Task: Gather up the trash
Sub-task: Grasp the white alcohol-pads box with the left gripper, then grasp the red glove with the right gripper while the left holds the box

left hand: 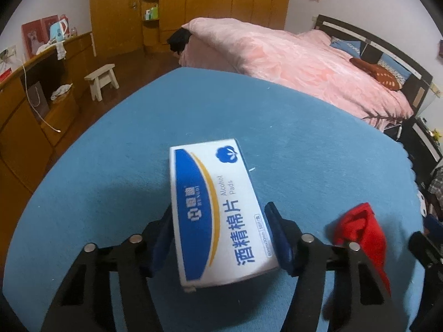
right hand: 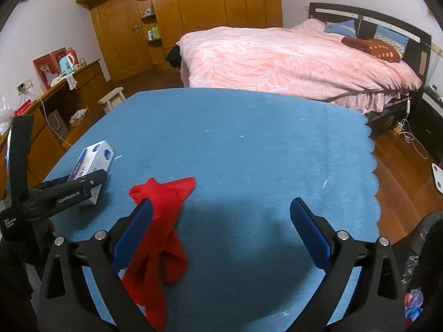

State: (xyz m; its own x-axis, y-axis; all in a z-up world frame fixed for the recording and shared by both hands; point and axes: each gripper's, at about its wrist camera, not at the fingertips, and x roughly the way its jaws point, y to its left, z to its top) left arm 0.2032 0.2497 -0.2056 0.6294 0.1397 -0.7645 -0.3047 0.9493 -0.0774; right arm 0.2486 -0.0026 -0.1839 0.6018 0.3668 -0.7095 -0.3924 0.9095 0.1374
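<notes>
Grasping the box point(left hand: 210, 193), left tongs point(left hand: 219, 210) have open tablecloth point(left hand: 304, 127) ahead; right tongs point(right hand: 222, 204) released.

The right claw point(right hand: 221, 229) hangs wide open over the blue-covered table point(right hand: 249, 144), its left pad over a crumpled red cloth point(right hand: 163, 221). Farther left, the left claw point(right hand: 91, 181) straddles a white-and-blue box point(right hand: 94, 157). A pink-quilted bed point(right hand: 277, 61) stands beyond.
</notes>
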